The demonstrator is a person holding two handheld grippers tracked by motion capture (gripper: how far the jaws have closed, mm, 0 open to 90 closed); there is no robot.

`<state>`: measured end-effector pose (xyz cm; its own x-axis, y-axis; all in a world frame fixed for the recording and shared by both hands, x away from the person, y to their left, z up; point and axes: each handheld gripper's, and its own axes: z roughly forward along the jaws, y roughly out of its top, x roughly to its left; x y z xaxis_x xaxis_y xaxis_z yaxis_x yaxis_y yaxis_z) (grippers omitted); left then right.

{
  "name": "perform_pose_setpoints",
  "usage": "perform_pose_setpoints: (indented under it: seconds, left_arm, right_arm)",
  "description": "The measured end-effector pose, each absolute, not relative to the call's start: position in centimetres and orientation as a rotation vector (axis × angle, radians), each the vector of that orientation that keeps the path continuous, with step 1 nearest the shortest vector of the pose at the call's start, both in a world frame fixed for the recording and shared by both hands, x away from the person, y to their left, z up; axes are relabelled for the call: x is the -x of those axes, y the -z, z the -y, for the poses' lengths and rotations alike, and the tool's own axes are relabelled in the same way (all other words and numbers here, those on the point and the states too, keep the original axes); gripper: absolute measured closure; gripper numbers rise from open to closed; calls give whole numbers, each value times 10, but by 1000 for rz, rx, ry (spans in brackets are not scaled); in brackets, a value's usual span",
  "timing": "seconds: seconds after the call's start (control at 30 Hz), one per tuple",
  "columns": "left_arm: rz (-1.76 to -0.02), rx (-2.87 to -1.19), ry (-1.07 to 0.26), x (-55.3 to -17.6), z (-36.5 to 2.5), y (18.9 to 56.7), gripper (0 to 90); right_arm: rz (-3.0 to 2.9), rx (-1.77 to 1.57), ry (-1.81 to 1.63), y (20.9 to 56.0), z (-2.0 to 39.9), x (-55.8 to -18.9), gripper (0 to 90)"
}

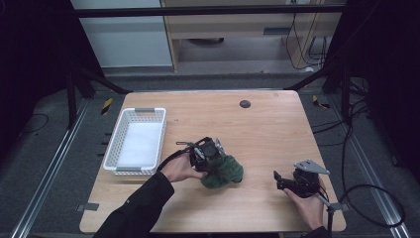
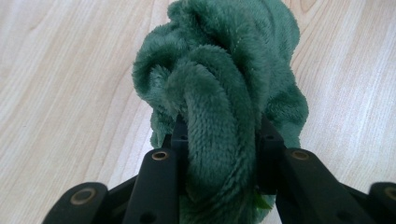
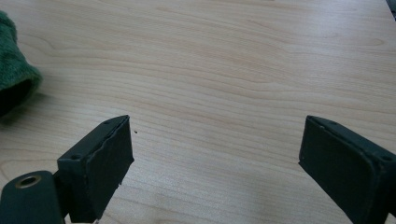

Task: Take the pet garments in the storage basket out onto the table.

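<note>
High view: worktop (image 1: 257, 129) wood, largest thing in frame. White basket (image 1: 121, 148) at left side, empty, long axis running away from person. Green plush cloth (image 1: 223, 172) bunched near worktop centre, just right of basket, well apart from it. Left gripper (image 1: 207, 151) at cloth's near-left edge, fingers (image 2: 175, 140) clamped on thick fold. Right gripper (image 1: 285, 181) well right of cloth, fingers (image 3: 100, 163) spread wide, holding nothing, low over bare wood. Judgement: left hand nearer basket; basket lies left of held cloth.
</note>
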<state>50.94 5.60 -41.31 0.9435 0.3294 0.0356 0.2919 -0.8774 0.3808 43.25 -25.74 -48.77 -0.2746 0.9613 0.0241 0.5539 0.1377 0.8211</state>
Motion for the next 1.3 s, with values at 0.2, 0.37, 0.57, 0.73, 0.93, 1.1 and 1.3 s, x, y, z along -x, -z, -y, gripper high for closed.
perform_pose_setpoints:
  seconds: [0.2,0.37,0.57,0.73,0.93,1.1,1.3]
  left_arm:
    - [-446,-2732,-119,-510,-54,422,661]
    - [-462,-2721,-110,-511,-55,424,623]
    - [-461,-2705,-122,-511,-56,425,474]
    - [-458,-2674,-145,-508,-60,420,345]
    - [-472,-2623,-188,-504,-69,409,259]
    - [-492,-2601,-195,-504,-75,406,243]
    - [-498,-2569,-194,-500,-81,401,233]
  right_arm:
    - [-1898,-1442,-1008,488,258,-433,96]
    - [-1898,-1444,-1008,489,258,-433,96]
    - [-1898,-1444,-1007,488,257,-433,94]
    - [-1896,-1450,-1013,488,257,-432,93]
    - [-1894,-1447,-1007,488,257,-433,91]
    - [-1892,-1450,-1010,488,257,-433,89]
    - [-1892,-1448,-1006,488,257,-433,87]
